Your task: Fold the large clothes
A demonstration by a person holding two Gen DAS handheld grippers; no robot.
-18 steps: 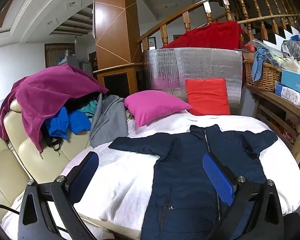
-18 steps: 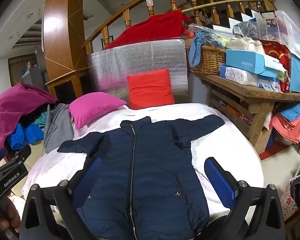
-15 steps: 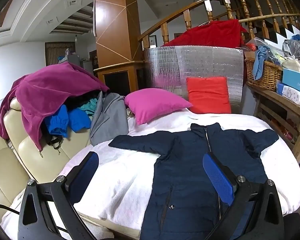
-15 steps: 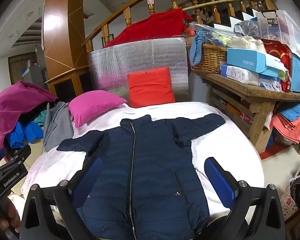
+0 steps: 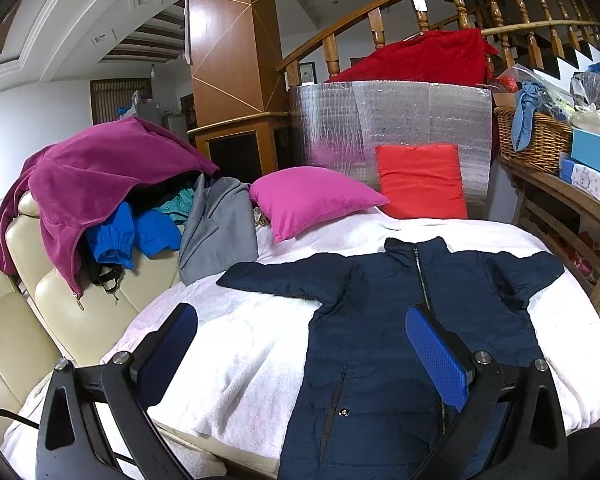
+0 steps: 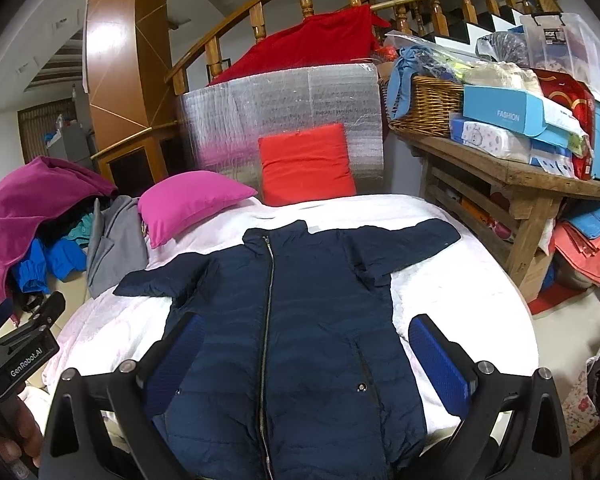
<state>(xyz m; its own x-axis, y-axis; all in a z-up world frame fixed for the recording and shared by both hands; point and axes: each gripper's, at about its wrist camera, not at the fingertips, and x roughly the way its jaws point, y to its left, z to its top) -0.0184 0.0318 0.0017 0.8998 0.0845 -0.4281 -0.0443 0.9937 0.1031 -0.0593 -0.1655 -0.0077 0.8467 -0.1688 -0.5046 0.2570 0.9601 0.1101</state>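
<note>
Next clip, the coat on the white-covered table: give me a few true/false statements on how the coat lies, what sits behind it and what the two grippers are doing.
1. The navy coat lies flat with its front up and both sleeves spread out. True.
2. The coat's zip is undone and the front hangs open. False: the zip runs closed up to the collar.
3. The left gripper is shut on a sleeve. False: its fingers stand wide apart and hold nothing.
4. The right gripper is open, with the coat's lower body seen between its fingers. True.
5. The pink cushion lies on top of the coat. False: it sits beyond the coat, beside the red cushion.
</note>
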